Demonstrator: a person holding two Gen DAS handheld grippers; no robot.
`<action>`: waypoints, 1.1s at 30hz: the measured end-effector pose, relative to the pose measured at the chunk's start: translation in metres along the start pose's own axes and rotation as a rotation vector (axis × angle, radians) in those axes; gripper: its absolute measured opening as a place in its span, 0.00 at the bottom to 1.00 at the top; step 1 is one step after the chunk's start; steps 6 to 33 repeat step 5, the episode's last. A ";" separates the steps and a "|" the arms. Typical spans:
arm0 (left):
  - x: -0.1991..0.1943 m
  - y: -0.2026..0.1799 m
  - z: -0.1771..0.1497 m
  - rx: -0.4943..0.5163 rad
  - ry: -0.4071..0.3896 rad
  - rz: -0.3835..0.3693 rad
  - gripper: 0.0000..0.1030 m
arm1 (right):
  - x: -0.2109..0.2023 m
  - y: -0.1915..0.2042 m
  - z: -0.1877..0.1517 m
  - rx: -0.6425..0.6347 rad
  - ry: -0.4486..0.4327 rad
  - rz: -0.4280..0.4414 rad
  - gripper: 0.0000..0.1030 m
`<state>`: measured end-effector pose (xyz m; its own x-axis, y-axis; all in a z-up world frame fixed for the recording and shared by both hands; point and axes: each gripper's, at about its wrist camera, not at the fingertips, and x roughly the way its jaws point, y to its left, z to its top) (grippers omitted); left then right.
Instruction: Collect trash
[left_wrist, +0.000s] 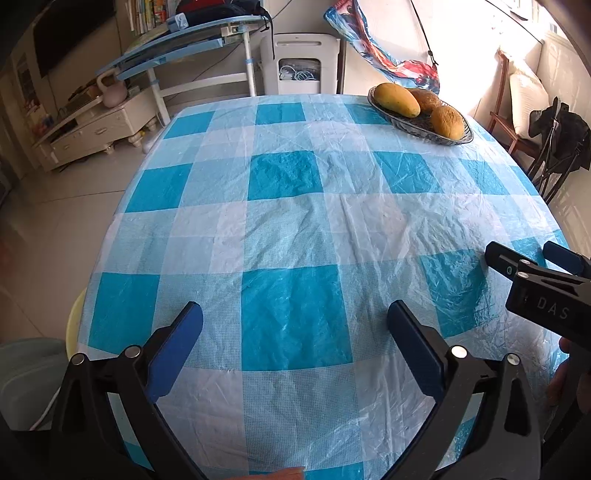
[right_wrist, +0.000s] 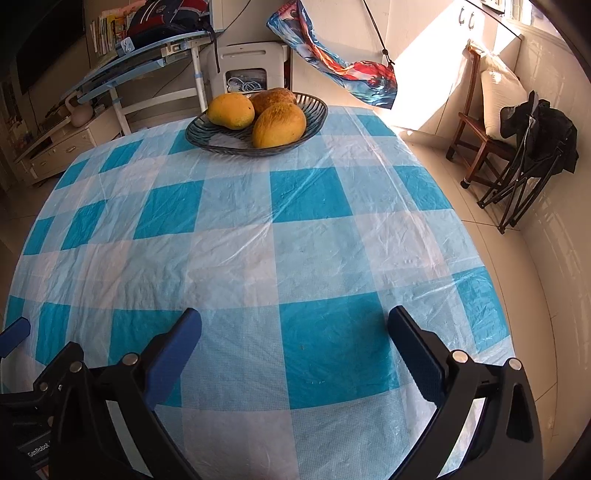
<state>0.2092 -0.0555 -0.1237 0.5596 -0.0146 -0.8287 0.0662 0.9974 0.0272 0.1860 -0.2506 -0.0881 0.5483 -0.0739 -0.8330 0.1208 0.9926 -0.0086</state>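
My left gripper (left_wrist: 294, 314) hangs open over the near part of a round table covered with a blue-and-white checked plastic cloth (left_wrist: 295, 229); nothing lies between its blue pads. In the right wrist view my right gripper (right_wrist: 294, 317) is also open and holds nothing above the same cloth (right_wrist: 258, 236). The right gripper (left_wrist: 521, 254) shows at the right edge of the left wrist view, over the table's rim. One blue pad (right_wrist: 16, 332) of the left gripper shows at the lower left of the right wrist view. No loose trash shows on the cloth in either view.
A dark bowl (right_wrist: 314, 110) with three mangoes (right_wrist: 279, 125) stands at the table's far side. A pale grey bin (left_wrist: 26, 369) and a yellow rim (left_wrist: 74, 317) sit below the table's left edge. A wooden chair (right_wrist: 476, 144) and a folded black chair (right_wrist: 532, 162) stand to the right.
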 end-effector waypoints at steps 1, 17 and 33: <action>0.000 0.001 0.000 0.000 0.000 0.001 0.94 | 0.000 0.000 0.001 -0.001 0.001 -0.001 0.93; 0.000 0.000 0.000 0.000 0.000 0.000 0.94 | 0.001 0.000 0.000 0.002 0.001 0.003 0.93; 0.000 0.000 0.000 0.000 0.000 0.000 0.94 | 0.001 0.000 0.000 0.002 0.001 0.003 0.93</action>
